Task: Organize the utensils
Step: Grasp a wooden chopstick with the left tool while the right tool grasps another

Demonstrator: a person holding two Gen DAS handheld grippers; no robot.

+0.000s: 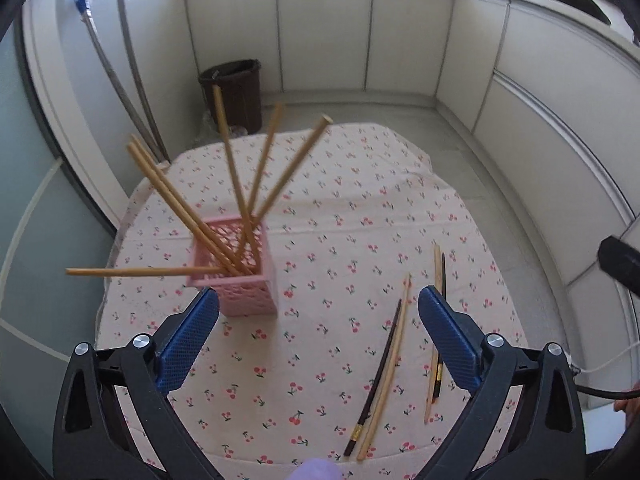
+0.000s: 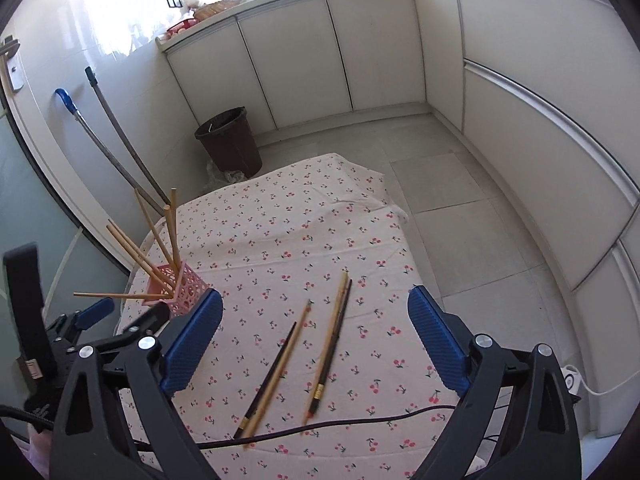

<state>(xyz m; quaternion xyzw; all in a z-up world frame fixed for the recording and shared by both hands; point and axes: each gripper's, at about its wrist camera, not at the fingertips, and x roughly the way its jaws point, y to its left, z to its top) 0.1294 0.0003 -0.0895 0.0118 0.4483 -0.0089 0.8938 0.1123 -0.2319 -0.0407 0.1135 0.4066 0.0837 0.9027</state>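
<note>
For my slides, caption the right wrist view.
Open right gripper above four loose chopsticks on cherry-print cloth; pink holder at left.

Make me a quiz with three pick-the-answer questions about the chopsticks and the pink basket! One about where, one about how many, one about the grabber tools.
1. Where do the loose chopsticks lie?
A. On the cherry-print tablecloth
B. On the floor
C. Inside the bin

2. How many chopsticks lie loose on the cloth?
A. One
B. Four
C. Nine

3. How are the left tool and the right tool?
A. Both open and empty
B. Both shut on chopsticks
C. One open, one shut

Answers:
1. A, they rest flat on the cloth, apart from the pink basket.
2. B, two dark ones and two light wooden ones show, in two pairs.
3. A, the blue pads of each tool stand wide apart with nothing held between them.
</note>
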